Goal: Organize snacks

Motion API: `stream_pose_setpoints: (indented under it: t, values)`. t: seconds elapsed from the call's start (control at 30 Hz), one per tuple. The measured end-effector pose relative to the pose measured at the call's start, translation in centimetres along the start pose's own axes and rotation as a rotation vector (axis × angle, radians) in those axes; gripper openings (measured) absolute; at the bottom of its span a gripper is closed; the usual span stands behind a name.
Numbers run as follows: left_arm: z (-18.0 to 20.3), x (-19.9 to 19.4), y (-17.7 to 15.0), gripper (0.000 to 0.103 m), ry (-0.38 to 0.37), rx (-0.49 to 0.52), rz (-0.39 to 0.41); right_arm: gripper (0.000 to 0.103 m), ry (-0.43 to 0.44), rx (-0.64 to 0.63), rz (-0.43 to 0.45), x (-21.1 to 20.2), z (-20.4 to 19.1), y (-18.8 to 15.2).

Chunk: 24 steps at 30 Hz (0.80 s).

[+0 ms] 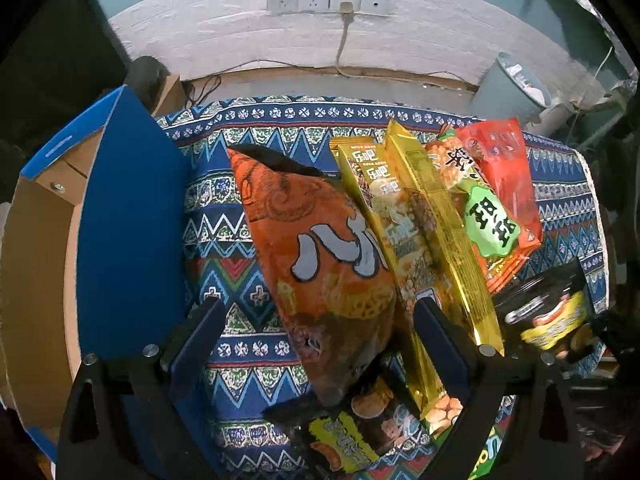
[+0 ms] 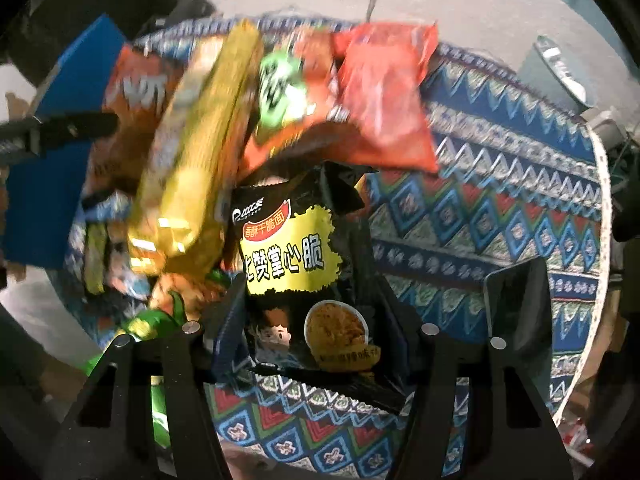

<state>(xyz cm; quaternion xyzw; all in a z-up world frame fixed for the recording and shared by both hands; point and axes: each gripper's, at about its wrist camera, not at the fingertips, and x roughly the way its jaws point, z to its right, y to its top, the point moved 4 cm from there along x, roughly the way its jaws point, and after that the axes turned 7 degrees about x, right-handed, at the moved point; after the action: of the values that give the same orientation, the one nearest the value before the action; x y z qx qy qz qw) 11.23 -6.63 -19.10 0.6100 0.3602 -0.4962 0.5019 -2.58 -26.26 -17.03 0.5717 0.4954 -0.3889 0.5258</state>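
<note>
Left wrist: patterned tablecloth (image 1: pixel 224 216), white brick wall (image 1: pixel 240 36); left fingers (image 1: pixel 320 320) spread; right fingers (image 2: pixel 360 300) around black packet (image 2: pixel 304 280), grip unclear.

six snack packets (image 1: pixel 328 264), one blue box (image 1: pixel 120 216), four wall sockets (image 1: pixel 312 0)

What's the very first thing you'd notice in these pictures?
A heap of shiny snack bags on the zigzag tablecloth: a big orange bag beside a long gold pack. Closer up, the right claw has a black and yellow noodle bag between its fingers. A blue cardboard box stands open at the left.
</note>
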Motion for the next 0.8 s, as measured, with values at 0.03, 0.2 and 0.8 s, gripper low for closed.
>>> stream_pose_setpoints:
  t: [0.03,0.2,0.8]
  values:
    - [0.0,0.2,0.1,0.096,0.004,0.001,-0.002,0.061,0.004,0.006,0.019,-0.5,0.1,0.1]
    - [-0.1,1.8,0.5,0.096,0.017,0.007,-0.019,0.061,0.002,0.042,0.064,-3.1,1.2,1.4]
    - [-0.8,3.8,-0.8,0.057,-0.007,0.026,-0.028,0.061,0.024,0.066,0.103,-2.6,0.0,4.7]
